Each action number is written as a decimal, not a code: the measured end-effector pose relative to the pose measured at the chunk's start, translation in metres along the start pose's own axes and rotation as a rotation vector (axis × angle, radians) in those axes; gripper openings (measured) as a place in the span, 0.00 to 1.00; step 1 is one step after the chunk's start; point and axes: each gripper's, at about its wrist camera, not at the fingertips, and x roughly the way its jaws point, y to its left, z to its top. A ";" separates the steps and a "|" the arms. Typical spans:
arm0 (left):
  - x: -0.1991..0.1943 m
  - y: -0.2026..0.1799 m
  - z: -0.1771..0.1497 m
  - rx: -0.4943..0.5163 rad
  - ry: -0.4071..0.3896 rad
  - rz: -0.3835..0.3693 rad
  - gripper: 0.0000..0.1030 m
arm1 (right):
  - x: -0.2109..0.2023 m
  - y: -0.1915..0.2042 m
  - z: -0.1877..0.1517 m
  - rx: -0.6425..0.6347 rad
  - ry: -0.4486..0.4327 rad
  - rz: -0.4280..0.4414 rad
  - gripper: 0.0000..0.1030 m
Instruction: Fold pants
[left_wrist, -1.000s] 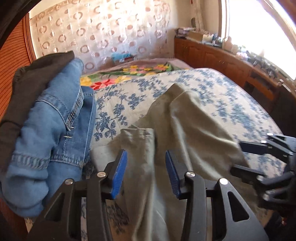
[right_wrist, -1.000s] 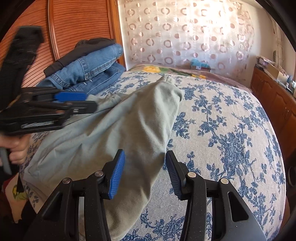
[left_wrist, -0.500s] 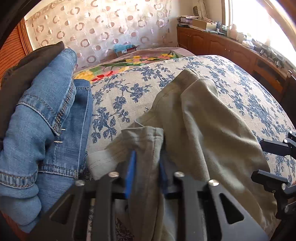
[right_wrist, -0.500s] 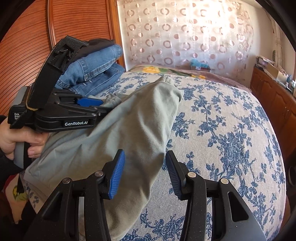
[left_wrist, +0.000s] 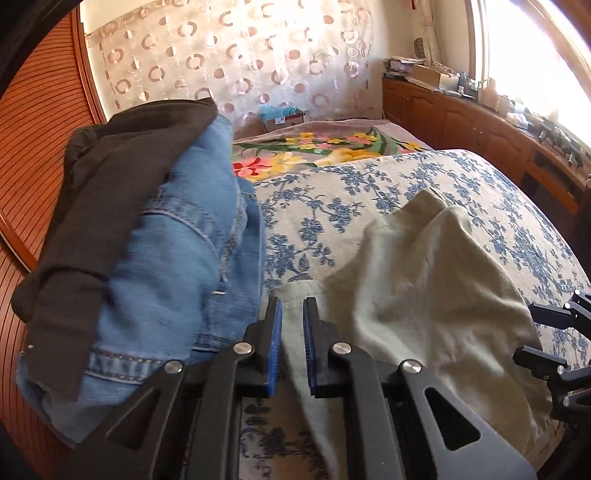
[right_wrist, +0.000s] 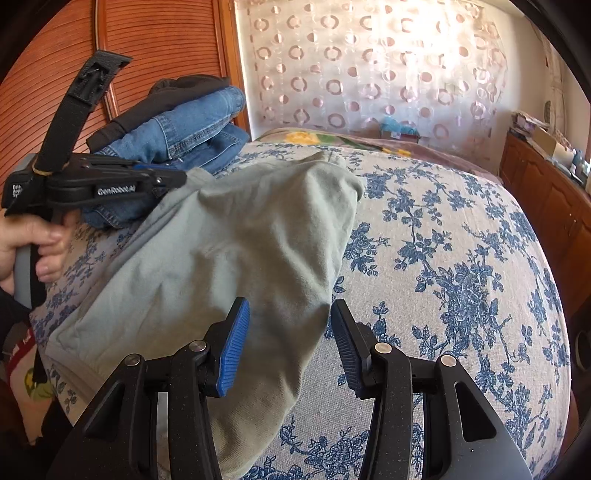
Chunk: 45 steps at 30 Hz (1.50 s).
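Pants (right_wrist: 236, 251) spread on the bedspread (right_wrist: 461, 258), running from near left to far centre. Folded jeans (right_wrist: 184, 136) stacked at far left of the bed, just beside the pants, under a dark garment (right_wrist: 177, 88). Left gripper (left_wrist: 292, 332) at the pants' left edge; right gripper (right_wrist: 290, 347) over their near right edge. Cabinets (right_wrist: 546, 192) along the right.

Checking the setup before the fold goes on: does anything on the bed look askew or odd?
The green pants lie rumpled and diagonal, not flat, one corner pinched in the left gripper. The right gripper hangs open over their edge. The jeans pile beside them leans unevenly. No damage shows.
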 end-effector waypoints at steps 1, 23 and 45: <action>0.000 0.002 0.000 -0.004 -0.001 0.002 0.09 | 0.000 0.000 0.000 0.000 0.000 0.000 0.45; 0.016 -0.008 -0.034 -0.020 0.054 -0.056 0.35 | 0.000 0.000 -0.001 0.004 -0.001 0.000 0.45; -0.054 0.001 -0.064 -0.086 -0.181 -0.089 0.66 | -0.007 -0.015 0.017 0.018 0.006 -0.035 0.45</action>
